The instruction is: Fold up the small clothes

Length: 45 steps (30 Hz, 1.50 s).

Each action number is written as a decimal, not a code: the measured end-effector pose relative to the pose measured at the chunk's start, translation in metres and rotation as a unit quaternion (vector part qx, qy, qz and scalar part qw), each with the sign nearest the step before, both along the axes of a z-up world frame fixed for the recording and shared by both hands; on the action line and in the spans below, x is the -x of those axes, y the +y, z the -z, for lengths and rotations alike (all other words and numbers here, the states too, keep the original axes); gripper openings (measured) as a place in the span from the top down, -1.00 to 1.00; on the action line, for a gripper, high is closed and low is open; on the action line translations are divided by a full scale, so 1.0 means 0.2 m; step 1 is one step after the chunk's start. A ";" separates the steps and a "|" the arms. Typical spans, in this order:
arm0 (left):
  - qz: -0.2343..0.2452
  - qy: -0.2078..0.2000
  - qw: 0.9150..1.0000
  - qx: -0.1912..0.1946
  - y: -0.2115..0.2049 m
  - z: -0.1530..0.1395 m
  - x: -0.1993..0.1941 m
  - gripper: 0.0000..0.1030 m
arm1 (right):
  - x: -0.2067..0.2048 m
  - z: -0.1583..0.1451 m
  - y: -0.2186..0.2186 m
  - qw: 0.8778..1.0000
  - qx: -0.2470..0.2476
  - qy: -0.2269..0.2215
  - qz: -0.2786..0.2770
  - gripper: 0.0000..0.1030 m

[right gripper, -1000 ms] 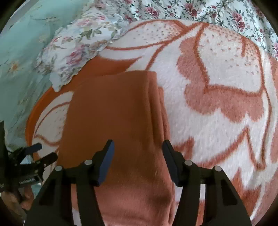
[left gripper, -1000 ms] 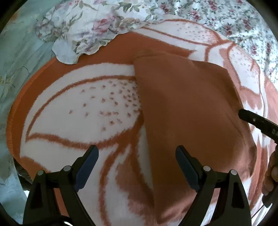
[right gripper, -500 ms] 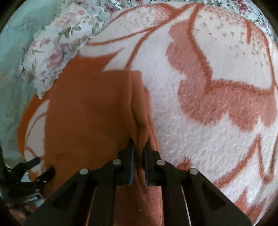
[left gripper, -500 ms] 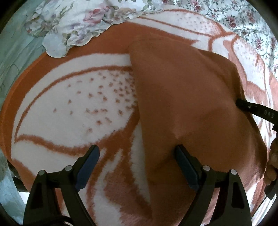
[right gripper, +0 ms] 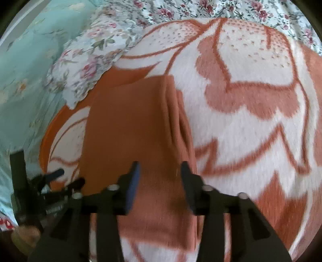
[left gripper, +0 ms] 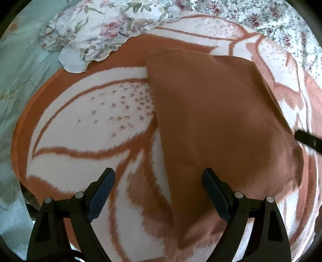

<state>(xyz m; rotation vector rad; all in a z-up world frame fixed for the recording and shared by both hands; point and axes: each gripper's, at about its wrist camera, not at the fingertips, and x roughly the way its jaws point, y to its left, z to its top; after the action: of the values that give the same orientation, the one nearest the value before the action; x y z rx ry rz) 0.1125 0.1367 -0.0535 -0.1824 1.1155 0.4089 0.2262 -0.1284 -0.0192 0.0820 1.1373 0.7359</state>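
A plain orange-brown cloth [left gripper: 217, 125] lies folded lengthwise on the orange-and-white flower blanket [left gripper: 96, 125]. My left gripper [left gripper: 159, 179] is open and empty, straddling the cloth's left long edge near its near end. In the right wrist view the cloth [right gripper: 128, 129] shows stacked folded layers along its right edge. My right gripper [right gripper: 160, 173] is open and empty over the cloth's near right part. The right gripper's finger [left gripper: 308, 139] shows at the left wrist view's right edge. The left gripper [right gripper: 60, 181] shows at the lower left of the right wrist view.
A floral pillow [left gripper: 96, 34] lies at the blanket's far left corner, also in the right wrist view [right gripper: 90, 62]. A floral sheet [right gripper: 221, 8] runs behind. Pale green bedding [left gripper: 18, 66] lies to the left.
My right gripper was shut on the cloth's right folded edge half a second ago; it has opened, let go and pulled back. My left gripper stayed open and drew back slightly.
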 end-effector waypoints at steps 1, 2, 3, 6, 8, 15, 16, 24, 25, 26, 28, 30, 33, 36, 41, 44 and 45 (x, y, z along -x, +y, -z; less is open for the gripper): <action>0.000 -0.001 1.000 -0.003 -0.02 -0.01 0.02 -0.74 | 0.04 0.00 -0.02 1.000 0.002 -0.003 -0.005 -0.03; 0.001 -0.003 1.000 -0.008 -0.04 -0.02 0.05 -0.75 | 0.07 0.00 -0.03 1.000 0.004 -0.004 -0.010 -0.07; 0.003 -0.003 1.000 -0.012 -0.06 -0.03 0.07 -0.76 | 0.12 0.01 -0.04 1.000 0.007 -0.006 -0.018 -0.10; 0.018 0.008 1.000 -0.017 -0.13 -0.03 0.14 -0.77 | 0.25 0.03 -0.09 0.999 0.020 -0.012 -0.042 -0.22; 0.025 0.016 0.999 -0.021 -0.18 -0.01 0.19 -0.77 | 0.31 0.04 -0.10 0.998 0.027 -0.011 -0.053 -0.34; 0.051 0.031 0.998 -0.033 -0.28 0.04 0.30 -0.77 | 0.43 0.03 -0.13 0.997 0.032 -0.016 -0.071 -0.52; 0.050 0.030 0.998 -0.034 -0.28 0.04 0.30 -0.77 | 0.44 0.02 -0.13 0.997 0.031 -0.018 -0.071 -0.52; 0.029 0.001 0.999 -0.032 -0.22 -0.04 0.24 -0.77 | 0.40 -0.03 -0.11 0.996 0.026 -0.040 -0.073 -0.61; 0.027 -0.002 0.999 -0.033 -0.22 -0.06 0.23 -0.77 | 0.39 -0.04 -0.10 0.996 0.026 -0.043 -0.074 -0.62; 0.025 -0.006 0.999 -0.032 -0.21 -0.07 0.22 -0.77 | 0.38 -0.04 -0.09 0.996 0.025 -0.047 -0.075 -0.63; 0.020 -0.012 0.999 -0.031 -0.20 -0.09 0.19 -0.78 | 0.36 -0.05 -0.08 0.996 0.024 -0.050 -0.074 -0.65; 0.017 -0.017 0.999 -0.030 -0.19 -0.10 0.17 -0.78 | 0.33 -0.05 -0.06 0.996 0.026 -0.050 -0.073 -0.66; 0.012 -0.024 0.999 -0.029 -0.18 -0.13 0.13 -0.78 | 0.29 -0.06 -0.04 0.996 0.025 -0.051 -0.075 -0.66; 0.008 -0.028 0.999 -0.032 -0.18 -0.14 0.11 -0.79 | 0.26 -0.08 -0.02 0.995 0.027 -0.056 -0.079 -0.66; 0.002 -0.031 0.999 -0.030 -0.16 -0.15 0.08 -0.79 | 0.22 -0.09 0.00 0.995 0.025 -0.057 -0.076 -0.67; 0.000 -0.031 0.999 -0.030 -0.15 -0.15 0.06 -0.79 | 0.21 -0.09 0.00 0.995 0.025 -0.058 -0.076 -0.67; 0.000 -0.031 0.999 -0.030 -0.15 -0.15 0.07 -0.79 | 0.20 -0.09 0.01 0.995 0.026 -0.058 -0.077 -0.67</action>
<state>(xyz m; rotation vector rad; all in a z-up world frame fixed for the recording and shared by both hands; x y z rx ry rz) 0.0994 0.1068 -0.0240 -0.1414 1.0404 0.4334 0.1857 -0.1267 -0.0011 -0.0929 1.0581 0.8368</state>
